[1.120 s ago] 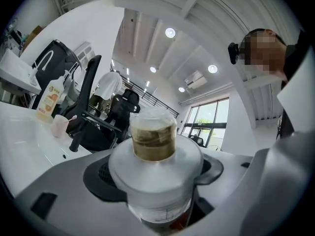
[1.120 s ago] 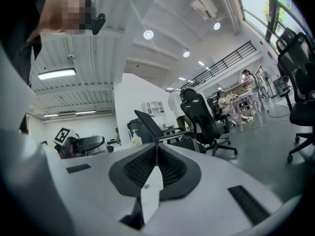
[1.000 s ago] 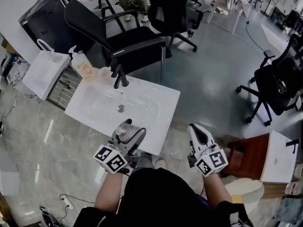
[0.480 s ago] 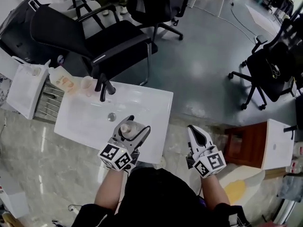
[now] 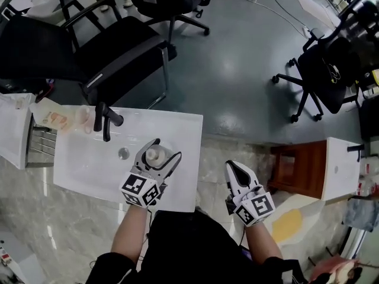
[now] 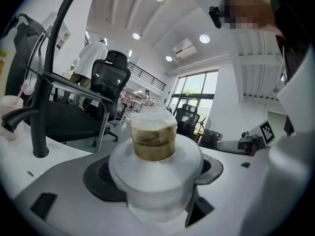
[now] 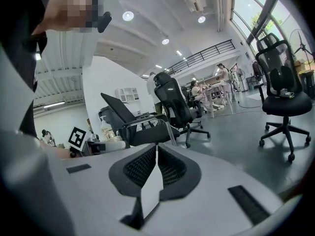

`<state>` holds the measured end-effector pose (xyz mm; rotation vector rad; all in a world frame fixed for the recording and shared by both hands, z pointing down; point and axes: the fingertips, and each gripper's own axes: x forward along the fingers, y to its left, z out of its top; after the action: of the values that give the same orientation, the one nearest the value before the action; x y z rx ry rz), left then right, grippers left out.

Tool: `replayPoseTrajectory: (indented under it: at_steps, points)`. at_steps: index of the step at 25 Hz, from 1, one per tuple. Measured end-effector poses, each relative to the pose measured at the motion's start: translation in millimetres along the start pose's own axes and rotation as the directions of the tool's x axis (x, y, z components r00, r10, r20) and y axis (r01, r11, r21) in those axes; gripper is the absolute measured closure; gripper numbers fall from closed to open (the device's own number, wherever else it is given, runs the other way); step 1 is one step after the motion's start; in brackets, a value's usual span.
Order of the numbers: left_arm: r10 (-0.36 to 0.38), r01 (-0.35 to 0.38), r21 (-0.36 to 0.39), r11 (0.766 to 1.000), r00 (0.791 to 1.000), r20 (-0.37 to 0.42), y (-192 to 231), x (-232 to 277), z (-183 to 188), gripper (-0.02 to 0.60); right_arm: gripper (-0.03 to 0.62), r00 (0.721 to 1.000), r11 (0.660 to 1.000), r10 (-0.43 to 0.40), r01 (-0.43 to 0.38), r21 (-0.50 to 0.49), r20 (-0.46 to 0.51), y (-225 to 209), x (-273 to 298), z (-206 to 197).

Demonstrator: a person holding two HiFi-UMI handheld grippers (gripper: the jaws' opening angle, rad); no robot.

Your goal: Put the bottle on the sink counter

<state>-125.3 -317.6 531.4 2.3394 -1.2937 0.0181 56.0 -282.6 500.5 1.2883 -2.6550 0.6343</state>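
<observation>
A clear plastic bottle point(image 5: 155, 155) with a pale cap and a yellowish ring below it stands upright between the jaws of my left gripper point(image 5: 165, 149), which is shut on it. In the left gripper view the bottle point(image 6: 153, 146) fills the space between both pads. It hangs over the right front part of the white sink counter point(image 5: 177, 185), right of the basin's drain point(image 5: 123, 153). My right gripper point(image 5: 234, 168) is shut with nothing in it, off the counter's right side over the floor; its pads meet in the right gripper view point(image 7: 156, 154).
A black faucet point(image 5: 105, 119) stands at the back of the basin, with a cup point(image 5: 84, 119) and a soap dispenser point(image 5: 50, 116) to its left. A black office chair point(image 5: 112, 58) is behind the sink. A brown stool point(image 5: 296, 167) and a white box point(image 5: 339, 169) are to the right.
The head view has swung, so the sink sits further left and lower. My left gripper still holds the bottle, now a little further in over the counter. The right gripper stays shut.
</observation>
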Motion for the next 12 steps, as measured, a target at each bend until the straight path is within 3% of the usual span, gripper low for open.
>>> replayPoseTrajectory:
  at_steps: [6,12]
  points:
    - [-0.028,0.026,-0.059,0.998,0.999,-0.017,21.4,32.1,-11.1,0.218,0.562,0.999,0.999,-0.022,0.023,0.022,-0.037,-0.1,9.0,-11.3]
    - [0.015,-0.014,0.012,1.000,0.998,-0.058,52.5,65.5,-22.3,0.218,0.562,0.995,0.997,-0.075,0.077,0.030,-0.070,-10.9,14.2,-20.7]
